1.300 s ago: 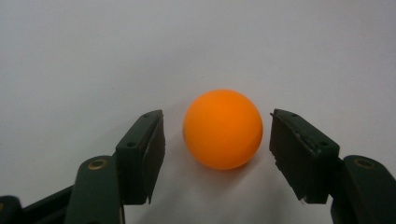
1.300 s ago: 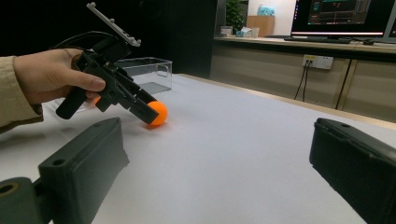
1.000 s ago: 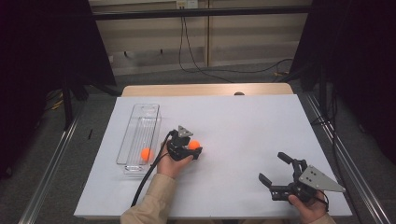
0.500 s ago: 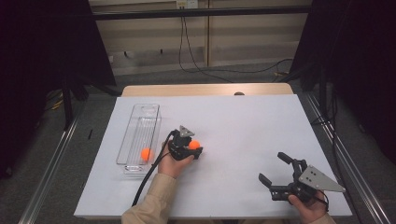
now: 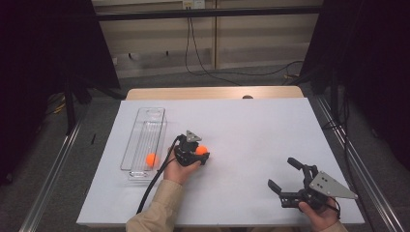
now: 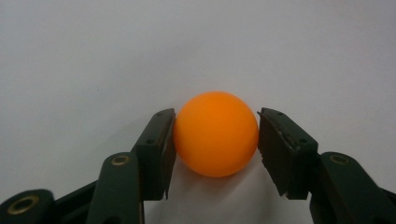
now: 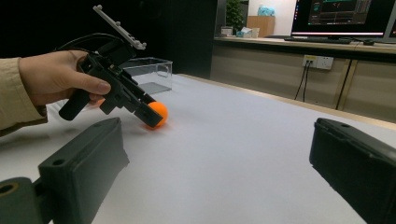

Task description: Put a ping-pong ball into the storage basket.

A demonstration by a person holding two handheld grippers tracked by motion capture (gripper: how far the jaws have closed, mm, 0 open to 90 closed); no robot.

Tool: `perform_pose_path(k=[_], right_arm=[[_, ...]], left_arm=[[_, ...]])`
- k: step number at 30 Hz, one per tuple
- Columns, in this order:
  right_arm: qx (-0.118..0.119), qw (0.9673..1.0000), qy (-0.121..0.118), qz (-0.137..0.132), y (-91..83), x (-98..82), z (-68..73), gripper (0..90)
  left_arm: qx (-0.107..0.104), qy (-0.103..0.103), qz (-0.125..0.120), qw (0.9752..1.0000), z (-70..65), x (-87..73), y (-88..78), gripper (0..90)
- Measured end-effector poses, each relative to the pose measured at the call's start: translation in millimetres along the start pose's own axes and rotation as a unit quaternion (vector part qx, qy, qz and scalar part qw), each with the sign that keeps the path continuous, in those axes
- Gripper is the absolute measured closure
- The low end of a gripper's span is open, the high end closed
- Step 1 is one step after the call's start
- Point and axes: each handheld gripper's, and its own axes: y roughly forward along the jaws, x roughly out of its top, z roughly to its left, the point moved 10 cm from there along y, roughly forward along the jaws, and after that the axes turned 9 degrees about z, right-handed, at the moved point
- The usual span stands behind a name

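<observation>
Clear plastic tray (image 5: pixel 140 145) holds one orange ball (image 5: pixel 152 159).
Your left gripper (image 5: pixel 199 153) clamps a second orange ball (image 6: pixel 215 133) on the white table (image 5: pixel 251 130) beside the tray; your right gripper (image 5: pixel 285 181) gapes, holding nothing.

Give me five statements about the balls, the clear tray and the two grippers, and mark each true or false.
1. An orange ball sits between the left gripper's jaws. True.
2. The right gripper holds a ball. False: its jaws are open and empty.
3. A second orange ball lies in the clear tray. True.
4. The tray stands at the person's right. False: it stands at the left.
5. The two grippers touch. False: they are well apart.
</observation>
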Motion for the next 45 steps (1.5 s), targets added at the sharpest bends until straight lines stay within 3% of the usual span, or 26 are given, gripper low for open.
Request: perform_pose_path(k=[29,45], right_arm=[[0.000,1.0000,-0.001,0.000,-0.2,0.2,0.0,2.8],[0.000,1.0000,-0.001,-0.001,-0.3,0.4,0.1,2.8]], left_arm=[[0.002,-0.001,0.007,1.0000,1.4,-1.9,-0.9,50.7],[-0.004,-0.018,-0.010,0.9998,5.4,3.3,-17.3,50.7]])
